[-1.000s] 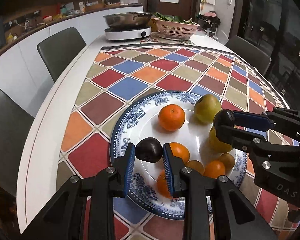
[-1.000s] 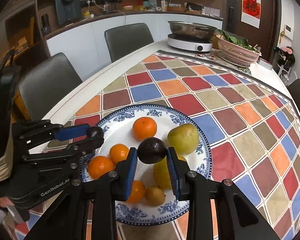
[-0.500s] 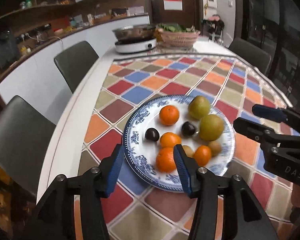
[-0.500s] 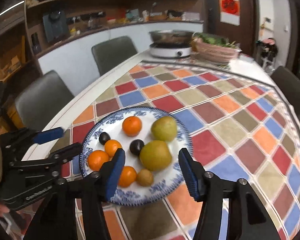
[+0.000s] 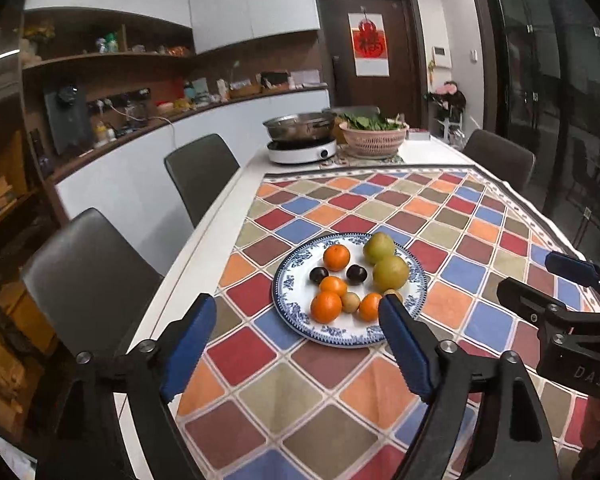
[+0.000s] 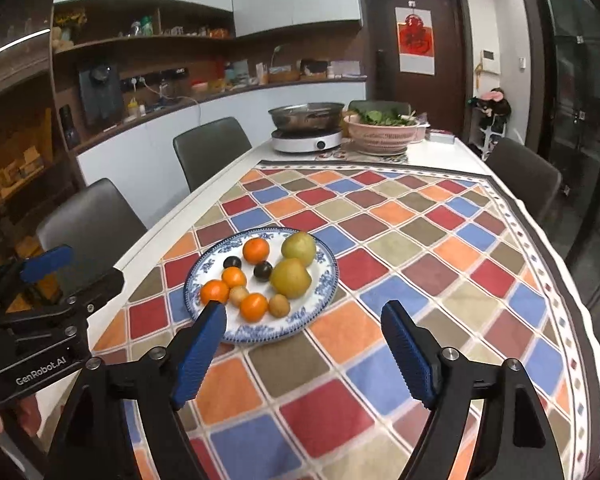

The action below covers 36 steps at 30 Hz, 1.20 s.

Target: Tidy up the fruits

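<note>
A blue-and-white plate (image 5: 289, 305) (image 6: 260, 333) on the checked cloth holds several oranges (image 5: 336, 257), two green pears (image 5: 391, 273) (image 6: 291, 278), small brown fruits (image 5: 350, 302) and two dark plums (image 5: 319, 275) (image 5: 356, 273) (image 6: 232, 262) (image 6: 263, 271). My left gripper (image 5: 296, 300) hangs back from the plate's near edge, its jaws opening with nothing held between them. My right gripper (image 6: 303, 306) is also short of the plate, its jaws opening and empty. Each gripper also shows in the other's view, the right gripper (image 5: 572, 280) and the left gripper (image 6: 60, 272).
An induction cooker with a steel pot (image 5: 302, 148) and a pink basket of greens (image 5: 374, 136) stand at the table's far end. Dark chairs (image 5: 202, 172) (image 5: 88, 268) line the left side and another chair (image 5: 500, 160) stands at the far right. The white table edge (image 5: 204, 248) runs along the left.
Both grippers were shut on a dark plum over the plate. They let go, opened wide and drew back and up. Both plums now lie on the plate.
</note>
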### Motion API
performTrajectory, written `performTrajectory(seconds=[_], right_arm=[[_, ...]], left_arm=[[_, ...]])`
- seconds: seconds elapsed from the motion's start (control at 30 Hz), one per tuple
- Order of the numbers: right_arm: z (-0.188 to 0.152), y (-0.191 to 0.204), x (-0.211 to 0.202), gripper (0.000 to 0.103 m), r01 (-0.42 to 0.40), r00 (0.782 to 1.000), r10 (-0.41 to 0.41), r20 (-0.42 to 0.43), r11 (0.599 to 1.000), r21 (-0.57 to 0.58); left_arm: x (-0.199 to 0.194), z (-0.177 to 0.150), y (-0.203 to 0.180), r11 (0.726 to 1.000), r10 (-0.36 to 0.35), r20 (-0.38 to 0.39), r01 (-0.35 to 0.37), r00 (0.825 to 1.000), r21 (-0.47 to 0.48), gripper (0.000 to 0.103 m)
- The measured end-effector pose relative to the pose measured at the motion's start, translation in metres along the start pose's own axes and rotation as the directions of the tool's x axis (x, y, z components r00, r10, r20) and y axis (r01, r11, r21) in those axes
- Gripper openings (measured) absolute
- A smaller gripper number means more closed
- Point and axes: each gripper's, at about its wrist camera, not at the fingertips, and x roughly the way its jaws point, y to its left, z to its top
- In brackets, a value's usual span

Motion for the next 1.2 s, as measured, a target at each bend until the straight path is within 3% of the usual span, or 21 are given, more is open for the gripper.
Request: performTrajectory(seconds=[0.13, 0.2, 0.57, 0.83, 1.2], right_arm=[[-0.013, 0.000, -0.027, 0.080, 0.007, 1.000, -0.007, 0.028, 1.000, -0.008], [-0.020, 0.000, -0.040, 0.087, 0.011, 0.999, -0.011, 0.041, 1.000, -0.003], [-0.053, 0.008, -0.089, 0.088, 0.048, 0.995, -0.046, 0.091, 0.999, -0.018], [-0.068, 0.005, -0.108, 0.088, 0.049, 0.994, -0.048, 0.094, 0.999, -0.004], [-0.075, 0.005, -0.115, 0.088, 0.052, 0.993, -0.051, 0.104, 0.999, -0.004]], left_arm=[[-0.029, -0.015, -0.004, 1.000, 0.015, 0.032, -0.015, 0.999, -0.003, 0.090], [-0.041, -0.022, -0.002, 0.999, 0.007, 0.032, -0.006, 0.999, -0.031, 0.094], [-0.085, -0.048, -0.003, 0.996, -0.048, 0.051, 0.052, 0.998, -0.074, 0.094], [-0.100, -0.060, -0.010, 0.996, -0.055, 0.060, 0.059, 0.997, -0.074, 0.094], [-0.114, -0.066, -0.013, 0.997, -0.035, 0.088, 0.041, 0.995, -0.070, 0.103]])
